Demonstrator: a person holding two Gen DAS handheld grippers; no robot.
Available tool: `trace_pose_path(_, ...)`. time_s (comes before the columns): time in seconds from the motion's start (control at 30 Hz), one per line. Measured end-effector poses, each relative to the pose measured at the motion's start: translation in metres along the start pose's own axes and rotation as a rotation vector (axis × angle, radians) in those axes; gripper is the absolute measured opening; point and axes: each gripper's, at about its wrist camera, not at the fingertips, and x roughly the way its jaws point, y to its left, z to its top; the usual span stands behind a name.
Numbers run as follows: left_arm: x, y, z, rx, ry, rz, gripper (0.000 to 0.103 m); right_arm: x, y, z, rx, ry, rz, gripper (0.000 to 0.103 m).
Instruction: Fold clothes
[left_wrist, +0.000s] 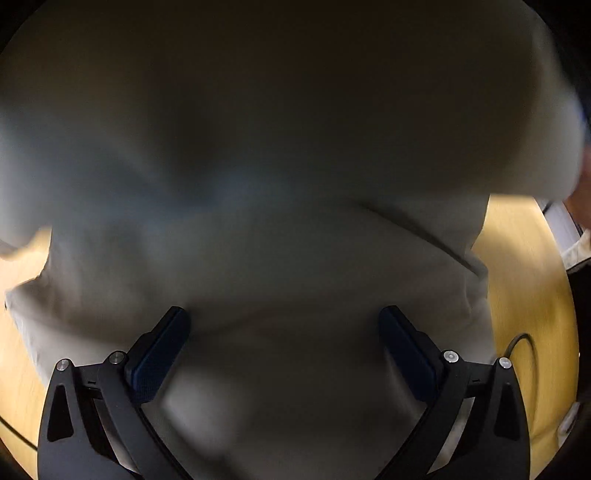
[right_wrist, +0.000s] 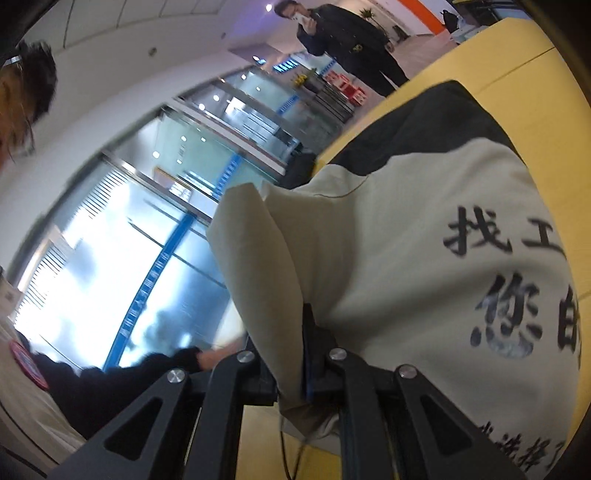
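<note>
A bright lobby with tall glass walls (right_wrist: 155, 258) fills the right wrist view, and a man in dark clothes (right_wrist: 347, 40) stands beyond the far end of a pale yellow wooden counter (right_wrist: 524, 59). No boxes or baskets show in either view. On that counter lies the shirt (right_wrist: 424, 240), cream cloth with a black panel at its far end and bold black printed characters across it. The right claw (right_wrist: 306, 354) is pinched tight on a fold of that cream cloth, the edge standing up in a soft peak above the blue pads. Over to the left wrist view: the same shirt (left_wrist: 277, 166) hangs close to the lens, smooth, shadowed and blurred, draping over most of the frame, with the yellow counter (left_wrist: 524, 280) peeking out at both sides. The left claw (left_wrist: 284, 328) is spread wide, its blue textured pads (left_wrist: 159, 354) on either side of the cloth and gripping nothing. A thin dark cable (left_wrist: 521, 339) curls on the counter at the right.
</note>
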Motion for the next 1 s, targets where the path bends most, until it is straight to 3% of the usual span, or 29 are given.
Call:
trace_pose_path(0.3,-0.003,-0.009,0.003,-0.006,-0.002,-0.012,0.103,0.009,0.005,-0.006,-0.068,0.034,0.021,0.010)
trace_pose_path(0.4,-0.024,-0.012,-0.005,-0.014,0.001,0.006,0.102,0.022,0.008,-0.011,-0.087,0.069,0.012,0.010)
trace_pose_path(0.53,-0.111,-0.010,-0.030,-0.142,-0.079,0.067,0.101,0.026,0.009,-0.017,-0.134,0.100,0.044,0.010)
trace_pose_path(0.67,-0.219,-0.020,-0.052,-0.299,-0.178,0.233,0.103,0.038,0.018,-0.035,-0.280,0.163,0.024,0.011)
trace_pose_path(0.73,-0.251,-0.029,-0.060,-0.364,-0.214,0.297,0.103,0.043,0.026,-0.043,-0.353,0.187,0.017,0.011)
trace_pose_path(0.87,-0.220,-0.031,-0.063,-0.429,-0.105,0.298,0.103,0.064,0.047,-0.061,-0.549,0.283,-0.050,0.011)
trace_pose_path(1.0,-0.170,-0.018,-0.010,-0.364,-0.162,0.225,0.103,0.076,0.059,-0.086,-0.770,0.374,-0.146,0.011)
